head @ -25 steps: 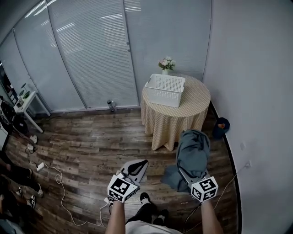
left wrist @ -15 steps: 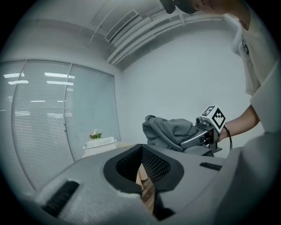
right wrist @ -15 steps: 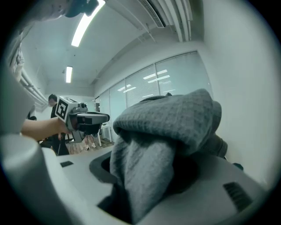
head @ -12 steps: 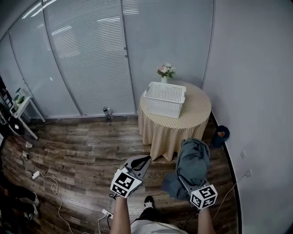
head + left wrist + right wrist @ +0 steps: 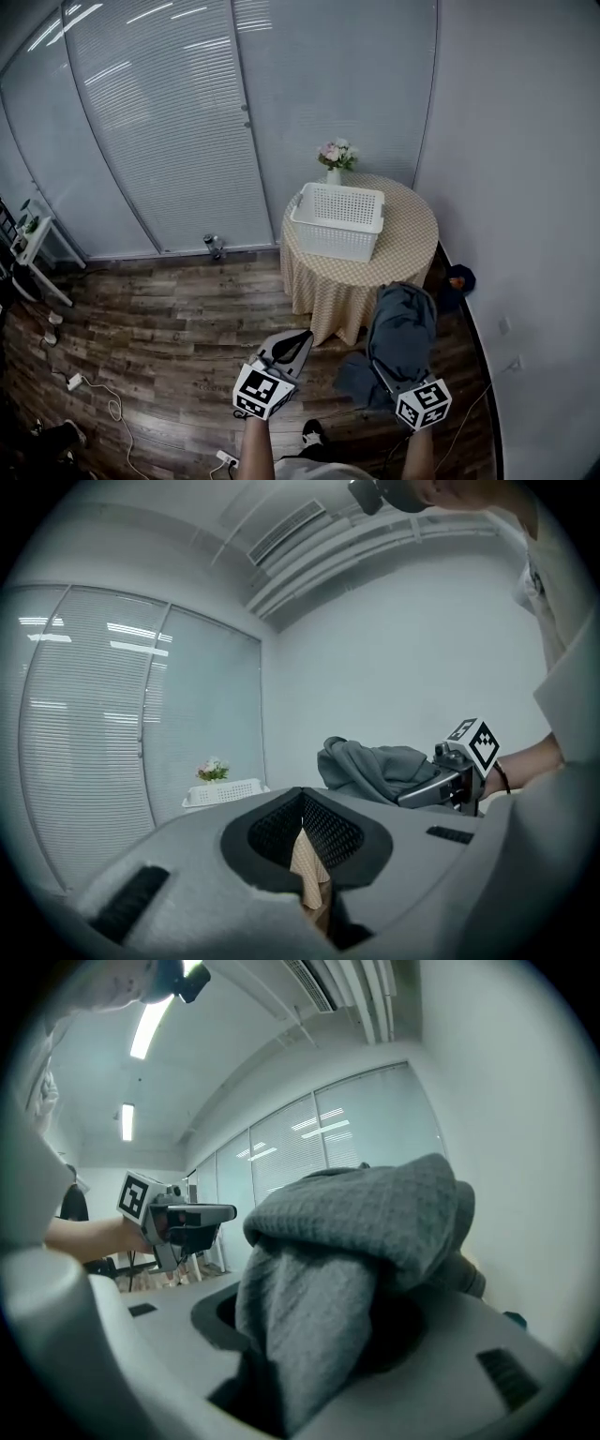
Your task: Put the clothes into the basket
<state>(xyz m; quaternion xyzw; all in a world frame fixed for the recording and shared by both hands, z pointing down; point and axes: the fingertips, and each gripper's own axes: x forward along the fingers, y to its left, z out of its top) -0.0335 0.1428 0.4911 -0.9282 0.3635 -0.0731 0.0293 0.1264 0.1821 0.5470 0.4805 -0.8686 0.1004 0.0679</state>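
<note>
A white slotted basket [image 5: 337,218] stands on a round table with a checked cloth [image 5: 409,236], ahead of me; it looks small and far in the left gripper view [image 5: 223,792]. A grey garment [image 5: 401,323] hangs bunched over my right gripper [image 5: 403,367], whose jaws are shut on it; the cloth fills the right gripper view [image 5: 347,1269] and hides the fingertips. My left gripper [image 5: 300,337] is level with it to the left, with its jaw tips together and nothing in them [image 5: 302,796]. Both are short of the table, above the wooden floor.
A vase of pale flowers [image 5: 334,157] stands behind the basket. Glass panels with blinds [image 5: 169,122] close the far side, and a white wall runs along the right. A dark object [image 5: 457,279] lies by that wall. Cables [image 5: 103,408] and a small white table [image 5: 33,239] are at the left.
The view has moved towards the table, so the basket and table sit nearer and more central. Both grippers keep their places relative to me, and the garment stays in the right one.
</note>
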